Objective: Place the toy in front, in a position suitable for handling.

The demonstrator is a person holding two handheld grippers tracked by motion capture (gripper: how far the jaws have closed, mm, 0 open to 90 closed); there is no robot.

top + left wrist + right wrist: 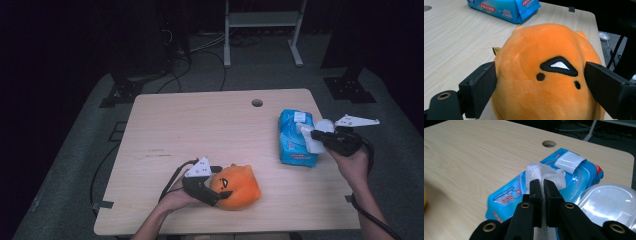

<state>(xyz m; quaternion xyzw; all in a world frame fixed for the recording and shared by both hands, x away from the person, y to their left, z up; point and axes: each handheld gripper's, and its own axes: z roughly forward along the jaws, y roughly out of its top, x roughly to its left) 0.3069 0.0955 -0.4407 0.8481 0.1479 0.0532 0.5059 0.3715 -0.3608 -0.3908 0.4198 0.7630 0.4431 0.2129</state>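
High view: your left gripper (216,187) at round orange plush toy with stitched face (239,187), near front edge of pale wooden table (200,125). Your right gripper (309,134) at blue plastic wet-wipe pack (293,140), right side of table.

Left gripper view: jaws spread, one each side of toy, touching plush.

Right gripper view: jaws pressed together on white wipe sheet (541,173) standing up from pack; clear lid (609,197) flipped open.

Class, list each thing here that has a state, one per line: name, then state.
Wipes pack: lying flat, lid flipped open.
Wipe: partly pulled out, pinched.
Plush: on the table, between open jaws.
Left gripper: open around plush.
Right gripper: shut on wipe.
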